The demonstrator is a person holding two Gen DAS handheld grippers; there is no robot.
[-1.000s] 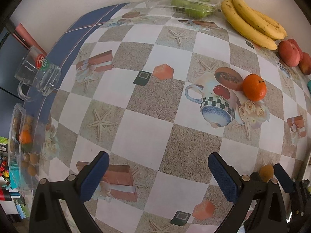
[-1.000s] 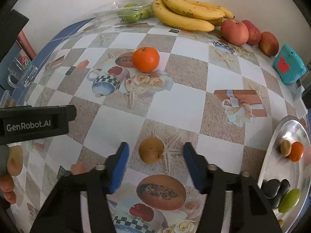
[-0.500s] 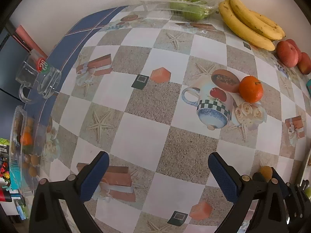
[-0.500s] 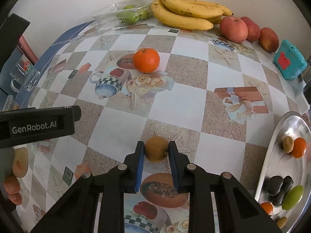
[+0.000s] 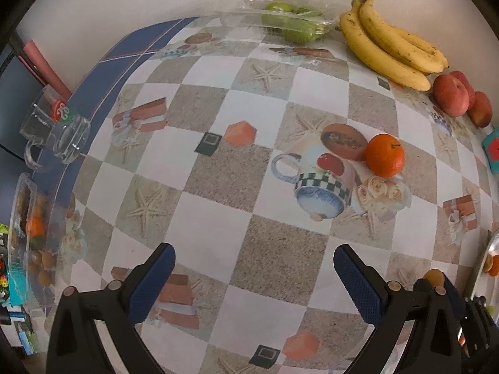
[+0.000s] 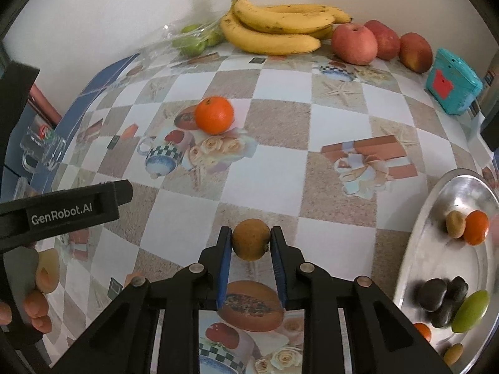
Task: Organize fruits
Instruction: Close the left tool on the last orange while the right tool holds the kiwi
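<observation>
My right gripper [image 6: 251,239] is shut on a small brown fruit [image 6: 251,238] and holds it just above the tablecloth; that fruit also shows at the right edge of the left wrist view [image 5: 434,276]. My left gripper [image 5: 254,263] is open and empty over the tablecloth. An orange [image 6: 214,114] [image 5: 385,155] sits mid-table. A silver tray [image 6: 436,215] at the right holds several small fruits. Bananas [image 6: 274,31] [image 5: 389,46], red apples [image 6: 354,43] [image 5: 451,94] and bagged green fruit [image 6: 191,42] [image 5: 293,23] line the far wall.
A teal box [image 6: 452,81] stands at the far right. A glass mug [image 5: 56,131] and a clear container of small fruits [image 5: 31,237] sit at the left table edge. The left gripper's body [image 6: 62,208] reaches in from the left of the right wrist view.
My right gripper closed on the small brown fruit and lifted it slightly. The left gripper stayed open and drifted a little.
</observation>
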